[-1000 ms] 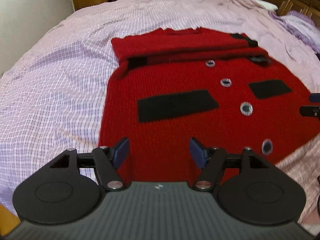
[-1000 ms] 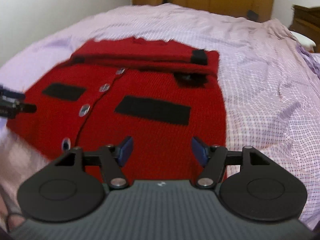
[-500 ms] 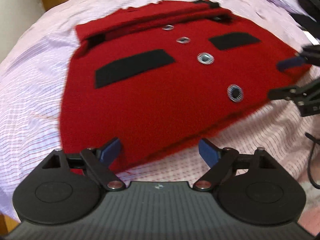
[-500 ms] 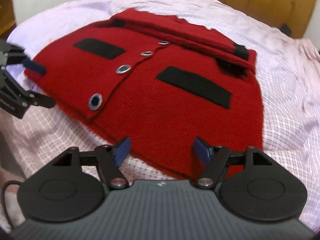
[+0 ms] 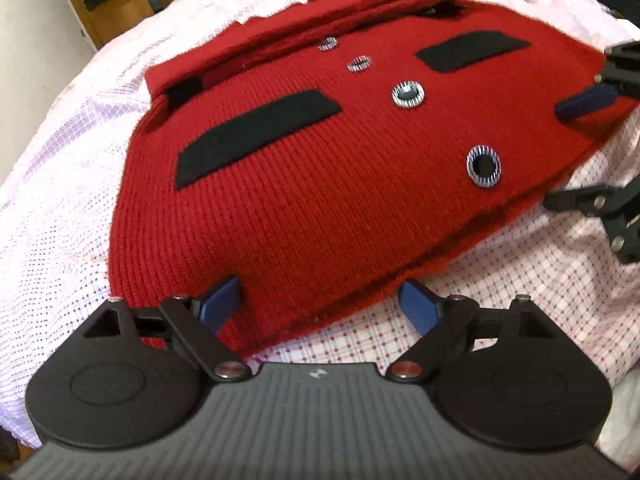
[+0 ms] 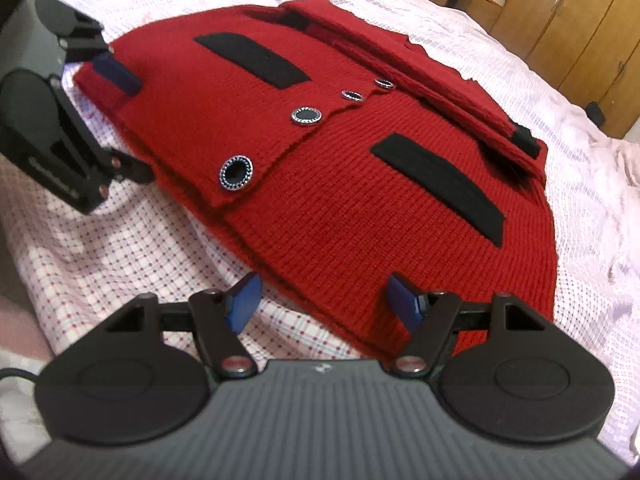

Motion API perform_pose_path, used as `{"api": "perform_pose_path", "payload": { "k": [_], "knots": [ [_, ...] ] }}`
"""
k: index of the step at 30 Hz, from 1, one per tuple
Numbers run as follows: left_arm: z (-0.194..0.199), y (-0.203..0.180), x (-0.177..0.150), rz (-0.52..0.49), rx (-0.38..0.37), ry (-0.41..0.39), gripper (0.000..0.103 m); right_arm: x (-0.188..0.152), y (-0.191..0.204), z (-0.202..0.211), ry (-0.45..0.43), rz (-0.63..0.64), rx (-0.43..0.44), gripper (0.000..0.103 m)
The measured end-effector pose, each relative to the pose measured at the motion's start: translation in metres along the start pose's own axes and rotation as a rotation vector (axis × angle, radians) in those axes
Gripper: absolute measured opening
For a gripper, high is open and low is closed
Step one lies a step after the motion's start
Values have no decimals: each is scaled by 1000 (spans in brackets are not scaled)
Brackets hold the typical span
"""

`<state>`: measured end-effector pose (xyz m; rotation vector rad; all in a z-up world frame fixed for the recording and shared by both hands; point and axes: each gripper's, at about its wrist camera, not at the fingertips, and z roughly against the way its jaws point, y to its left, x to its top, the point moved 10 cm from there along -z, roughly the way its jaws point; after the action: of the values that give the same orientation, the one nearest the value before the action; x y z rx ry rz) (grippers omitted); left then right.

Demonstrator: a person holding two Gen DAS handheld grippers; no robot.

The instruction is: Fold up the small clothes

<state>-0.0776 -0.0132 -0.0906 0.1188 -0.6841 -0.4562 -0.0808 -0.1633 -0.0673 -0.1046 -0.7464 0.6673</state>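
Cardigan [image 5: 320, 200] hem between spread fingers [image 5: 220, 304] of both grippers.

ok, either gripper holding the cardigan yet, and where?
Nothing held. Left gripper and right gripper are both open, each straddling the bottom hem of the red cardigan, fingers not pressing it.

We see the right tongs [image 5: 588, 156] cut off by the frame edge beside the red cardigan [image 5: 320, 184], our left tongs [image 6: 120, 120] half out of view likewise, the cardigan's folded sleeves [image 6: 440, 80] hiding its collar, the wardrobe [image 6: 560, 20] behind it blurred, our hands unseen
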Motion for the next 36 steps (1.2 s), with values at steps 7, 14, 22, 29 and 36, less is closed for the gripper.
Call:
{"api": "perform_pose_path", "payload": {
  "k": [7,14,22,29,36],
  "knots": [
    [11,17,14,78,2,-62,90,4,-3,-1,-12,-12,-28,71],
    [16,19,18,114,-3,-79,90,5,-2,1,-11,-2,-28,71],
    [29,23,26,115,8,-121,90,13,-21,7,-65,-87,-95,71],
    [23,30,24,134,32,-113,90,10,-57,7,-73,-211,-161,71],
    [18,40,18,179,35,-94,90,0,-78,7,-62,-313,-171,71]
  ]
}}
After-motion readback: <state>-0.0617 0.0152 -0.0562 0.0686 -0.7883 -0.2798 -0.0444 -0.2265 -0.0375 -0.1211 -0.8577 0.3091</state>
